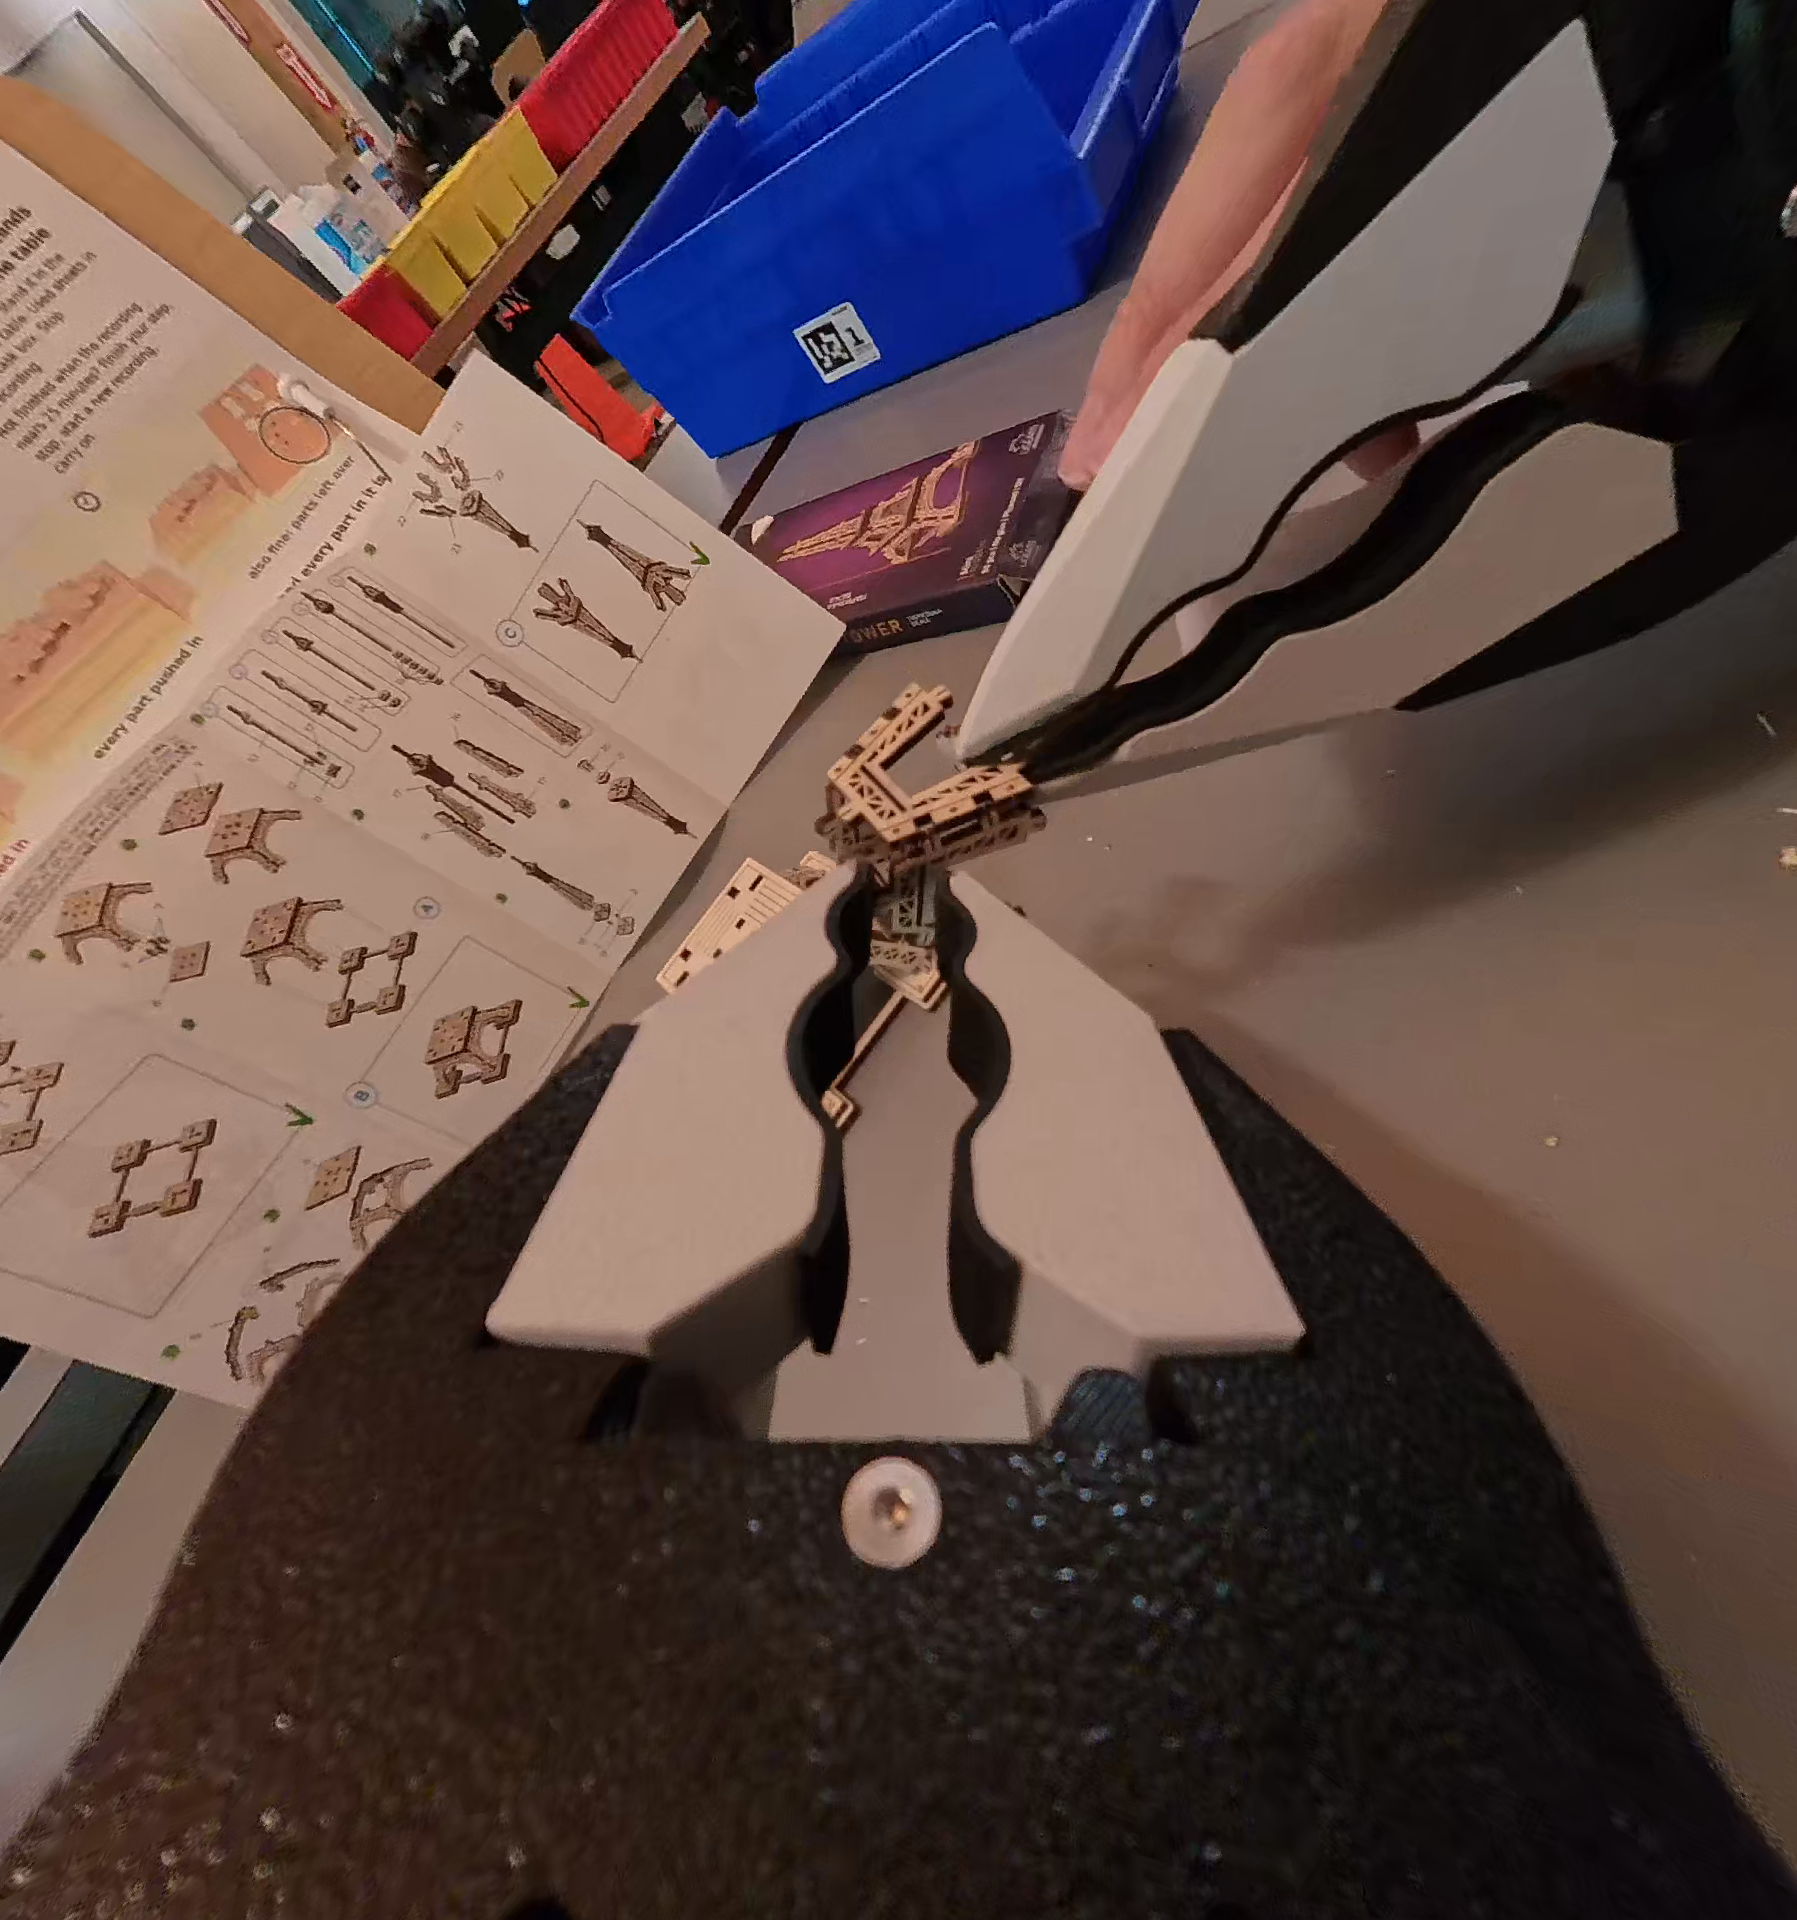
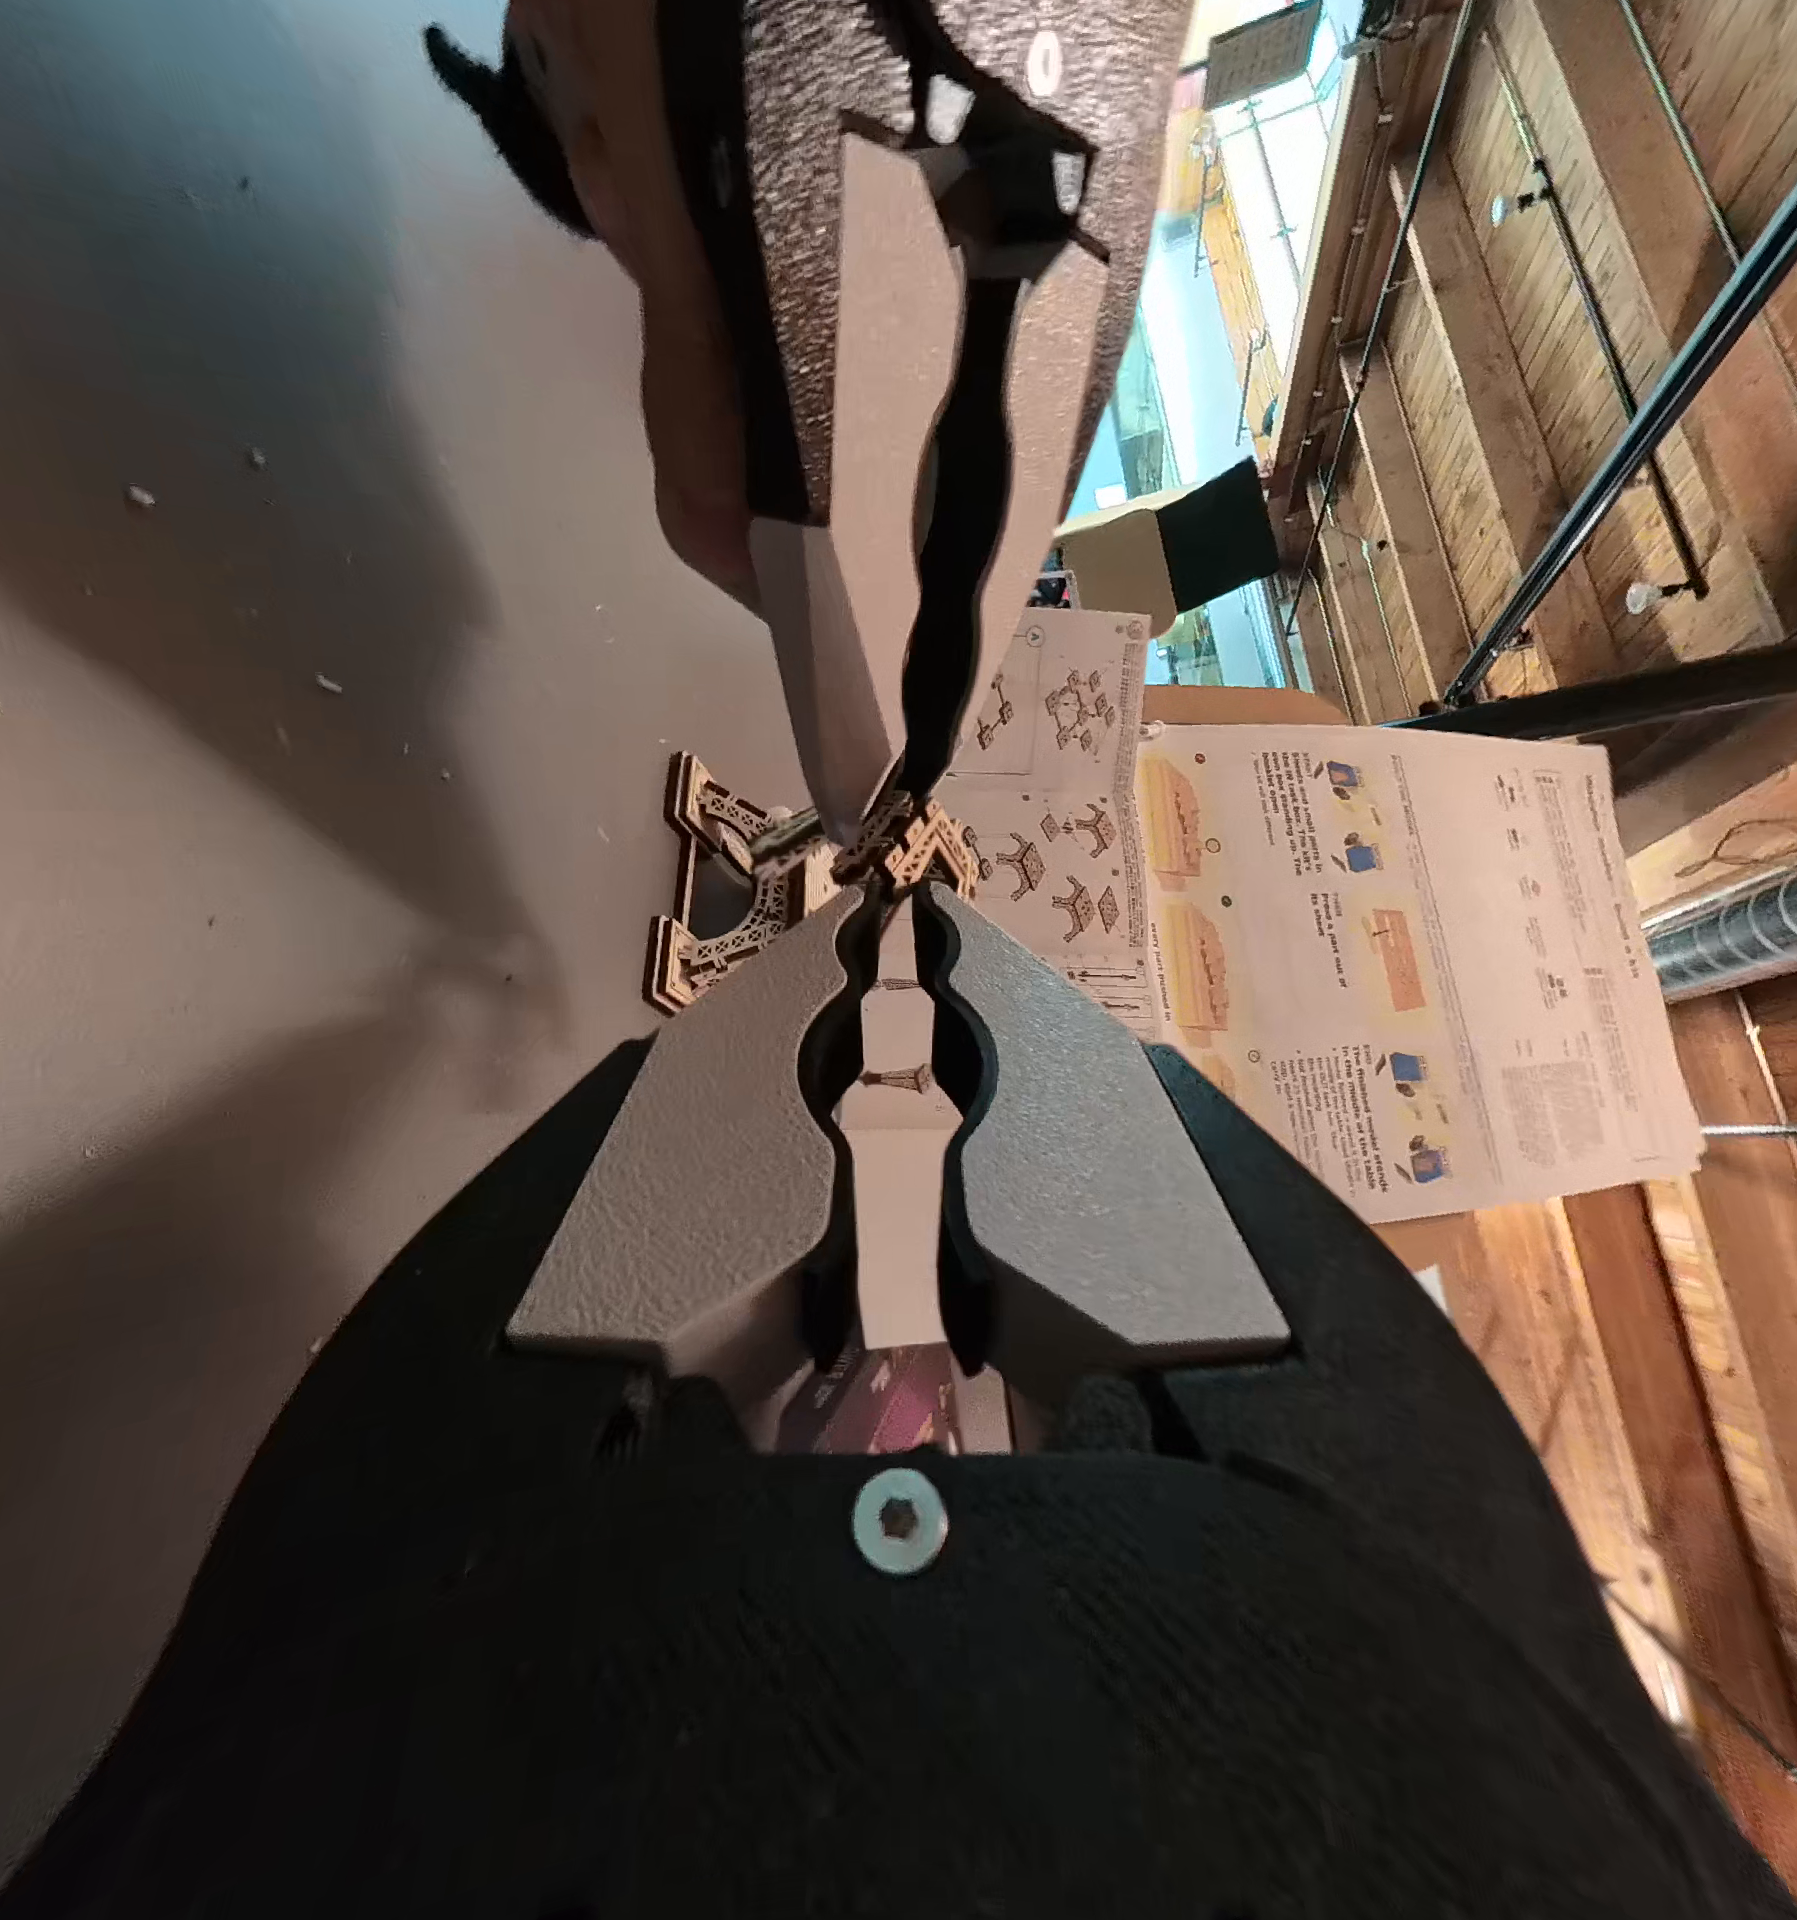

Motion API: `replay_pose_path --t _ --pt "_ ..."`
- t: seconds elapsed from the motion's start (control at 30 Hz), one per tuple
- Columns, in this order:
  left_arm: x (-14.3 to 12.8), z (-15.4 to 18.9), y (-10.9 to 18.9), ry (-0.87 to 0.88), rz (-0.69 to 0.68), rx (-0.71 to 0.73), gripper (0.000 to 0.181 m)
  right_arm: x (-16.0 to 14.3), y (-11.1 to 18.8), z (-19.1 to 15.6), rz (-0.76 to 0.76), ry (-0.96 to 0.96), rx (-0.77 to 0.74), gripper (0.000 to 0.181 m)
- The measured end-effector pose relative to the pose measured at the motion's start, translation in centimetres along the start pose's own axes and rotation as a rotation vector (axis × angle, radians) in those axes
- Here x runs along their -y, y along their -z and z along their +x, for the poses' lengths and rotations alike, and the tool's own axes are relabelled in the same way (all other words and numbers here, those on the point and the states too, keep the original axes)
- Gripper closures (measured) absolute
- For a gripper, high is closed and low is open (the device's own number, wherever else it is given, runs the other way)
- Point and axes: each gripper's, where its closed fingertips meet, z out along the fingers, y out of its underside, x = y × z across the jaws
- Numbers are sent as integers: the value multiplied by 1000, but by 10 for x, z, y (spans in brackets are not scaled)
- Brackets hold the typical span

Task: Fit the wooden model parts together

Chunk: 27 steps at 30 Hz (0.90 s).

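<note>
My left gripper point(image 1: 906, 883) is shut on a small wooden lattice section point(image 1: 909, 940) that stands up between its tips. My right gripper point(image 1: 993, 753) comes in from the upper right and is shut on a wooden lattice frame piece point(image 1: 925, 795), which sits on top of that section. In the right wrist view my right gripper point(image 2: 892, 896) and the left gripper point(image 2: 878, 821) meet tip to tip at the joined lattice parts point(image 2: 899, 852). A wooden tower base with arches point(image 2: 717, 904) lies on the grey table point(image 2: 250, 831) just behind them.
Printed instruction sheets point(image 1: 354, 831) lean against cardboard at the left. A blue bin point(image 1: 873, 239) and a purple box point(image 1: 925, 530) stand behind. A flat wooden parts sheet point(image 1: 728, 925) lies by the left gripper. Wood crumbs point(image 1: 1793, 857) dot the table at the right. Left and right tips are no more than a few centimetres apart.
</note>
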Motion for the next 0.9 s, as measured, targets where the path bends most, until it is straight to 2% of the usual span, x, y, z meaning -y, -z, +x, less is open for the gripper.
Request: replay_pose_path --t 0.23,0.33,0.4,0.67,0.9 --pt "1 1 1 49 19 -35 172 -2 1 -3 -8 164 -10 178" --pt "1 -2 2 73 28 -28 172 -2 0 -11 -5 154 28 153" --pt "3 -3 3 110 41 -39 172 -1 0 -11 3 123 29 147" --pt "1 -2 2 155 1 -36 172 1 -1 0 -4 39 -23 168" --pt "1 -1 3 277 -22 -54 172 4 -3 -2 15 -61 -2 156"
